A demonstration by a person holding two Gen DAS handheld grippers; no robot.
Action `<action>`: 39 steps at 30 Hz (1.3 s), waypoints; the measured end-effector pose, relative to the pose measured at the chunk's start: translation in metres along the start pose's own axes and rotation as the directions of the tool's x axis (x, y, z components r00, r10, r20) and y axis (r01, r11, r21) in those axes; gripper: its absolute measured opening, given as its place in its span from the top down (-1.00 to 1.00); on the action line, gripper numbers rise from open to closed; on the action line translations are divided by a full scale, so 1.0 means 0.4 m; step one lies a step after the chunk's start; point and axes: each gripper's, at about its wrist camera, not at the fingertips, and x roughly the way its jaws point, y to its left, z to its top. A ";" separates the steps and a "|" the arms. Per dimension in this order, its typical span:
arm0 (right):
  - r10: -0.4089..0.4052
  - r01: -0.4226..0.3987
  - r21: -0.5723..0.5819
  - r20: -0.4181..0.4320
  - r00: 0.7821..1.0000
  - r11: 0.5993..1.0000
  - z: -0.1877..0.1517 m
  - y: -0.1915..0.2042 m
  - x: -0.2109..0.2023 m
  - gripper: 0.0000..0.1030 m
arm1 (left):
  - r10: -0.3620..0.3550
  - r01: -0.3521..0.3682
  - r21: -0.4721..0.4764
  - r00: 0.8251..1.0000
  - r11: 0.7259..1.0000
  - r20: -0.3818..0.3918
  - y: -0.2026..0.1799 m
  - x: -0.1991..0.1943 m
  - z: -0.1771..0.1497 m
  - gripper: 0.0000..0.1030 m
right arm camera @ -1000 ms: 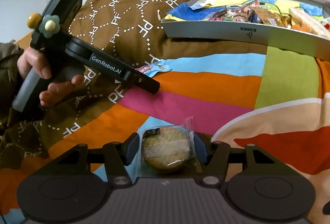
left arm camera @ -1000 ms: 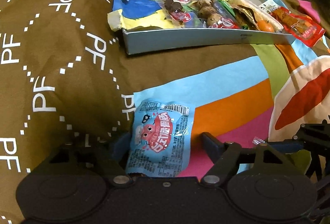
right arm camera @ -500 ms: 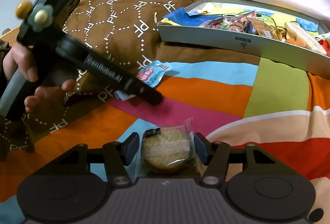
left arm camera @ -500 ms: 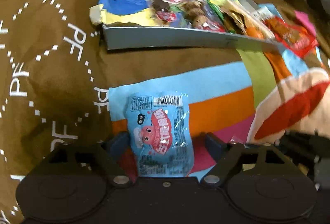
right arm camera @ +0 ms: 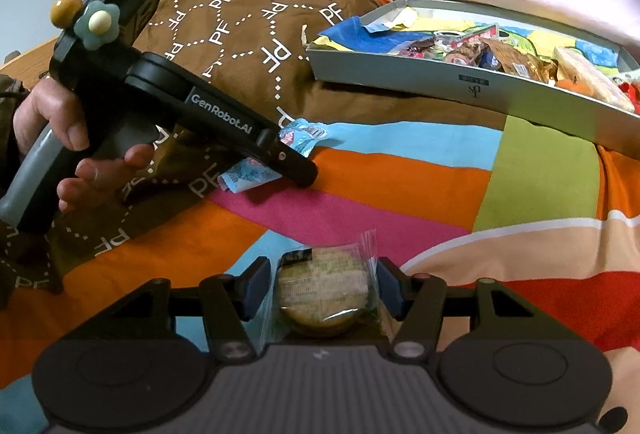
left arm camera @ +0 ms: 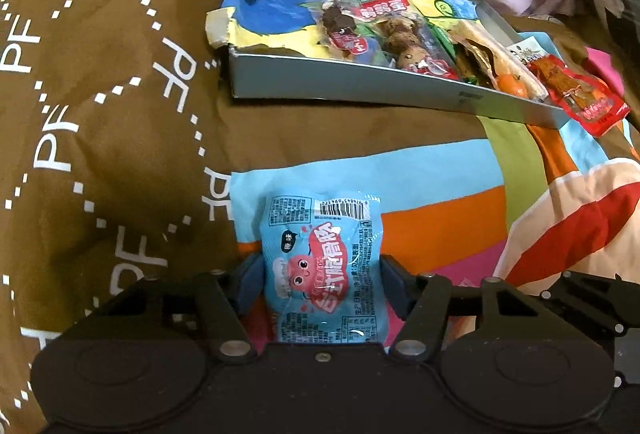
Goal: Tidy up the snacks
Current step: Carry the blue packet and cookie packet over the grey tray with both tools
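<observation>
My left claw [left arm camera: 322, 270] has one blue snack packet [left arm camera: 325, 266] between its fingers, and the jaws are closing on it, the blue pads right at the packet's two sides. The packet lies flat on the striped bedspread [left arm camera: 440, 194], printed face up, barcode end pointing away from me. From my right camera I see the same packet [right arm camera: 256, 170] poking out either side of the left claw's finger [right arm camera: 288, 162].

My right claw [right arm camera: 320, 286] has one round cake in clear wrap [right arm camera: 324, 294] between its pads; the wrapper edges touch both pads, so I take it as held, at a middling width.

Ahead sits one grey shallow box [left arm camera: 360, 94], tilted on the bedding, with a torn colourful paper liner. Inside I count roughly five wrapped snacks bunched toward its right half, plus one small orange fruit [left arm camera: 510, 84]; the heap is too crowded for a sure count. The left half of the liner is bare. One red packet [left arm camera: 576, 94] lies at the box's right corner, overhanging the wall.

Between my claws and the box's near wall lies an open strip of bedspread. A brown patterned quilt [left arm camera: 100, 94] bulges to the left, right up against the box's left end.

A person's hand [right arm camera: 60, 138] grips the left handle, fingers curled beneath, claw angled down to the bed.
</observation>
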 end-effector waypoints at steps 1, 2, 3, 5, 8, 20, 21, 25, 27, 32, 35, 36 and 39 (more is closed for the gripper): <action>-0.004 0.004 -0.011 0.002 1.000 1.000 0.000 0.003 -0.001 -0.18 | 0.004 -0.004 0.002 1.000 1.000 0.005 -0.005 -0.002 -0.003 -0.20; -0.008 0.008 -0.019 0.003 1.000 1.000 0.000 0.006 0.000 -0.17 | 0.006 -0.006 0.001 1.000 1.000 0.010 -0.006 -0.005 -0.005 -0.20; -0.013 0.013 -0.029 0.004 1.000 0.999 0.000 0.009 0.000 -0.16 | 0.006 -0.006 -0.009 1.000 1.000 0.018 -0.008 -0.009 -0.009 -0.19; -0.025 0.025 -0.057 0.006 1.000 0.998 -0.001 0.017 0.000 -0.13 | 0.002 -0.001 -0.033 0.999 0.999 0.033 -0.013 -0.017 -0.014 -0.17; -0.032 0.031 -0.088 -0.010 0.999 0.996 -0.003 0.029 0.006 -0.10 | -0.007 0.009 -0.045 0.999 0.999 0.046 -0.023 -0.025 -0.021 -0.16; -0.129 0.137 -0.185 0.056 0.990 0.973 -0.003 0.048 -0.009 -0.06 | 0.067 -0.051 -0.118 0.989 0.992 0.135 -0.073 -0.039 -0.030 -0.15; -0.139 0.150 -0.192 0.070 0.988 0.970 -0.001 0.048 -0.012 -0.06 | 0.076 -0.058 -0.120 0.986 0.991 0.150 -0.079 -0.043 -0.029 -0.15; -0.186 0.214 -0.205 0.147 0.971 0.955 0.006 0.045 -0.029 -0.06 | 0.089 -0.063 -0.124 0.972 0.990 0.215 -0.109 -0.063 -0.017 -0.15; -0.215 0.259 -0.218 0.206 0.955 0.941 0.015 0.041 -0.043 -0.06 | 0.094 -0.062 -0.132 0.963 0.989 0.251 -0.123 -0.075 0.000 -0.15; -0.271 0.335 -0.143 0.341 0.900 0.931 0.081 -0.017 -0.078 -0.06 | 0.119 -0.074 -0.150 0.942 0.986 0.315 -0.151 -0.081 0.078 -0.16; -0.310 0.365 -0.072 0.395 0.865 0.928 0.133 -0.074 -0.078 -0.06 | 0.145 -0.100 -0.147 0.929 0.984 0.340 -0.167 -0.069 0.141 -0.16; -0.315 0.365 -0.050 0.408 0.857 0.929 0.143 -0.090 -0.085 -0.06 | 0.154 -0.109 -0.145 0.924 0.983 0.349 -0.172 -0.066 0.160 -0.16; -0.334 0.374 0.001 0.452 0.827 0.927 0.183 -0.136 -0.087 -0.07 | 0.177 -0.128 -0.157 0.919 0.979 0.352 -0.178 -0.042 0.223 -0.16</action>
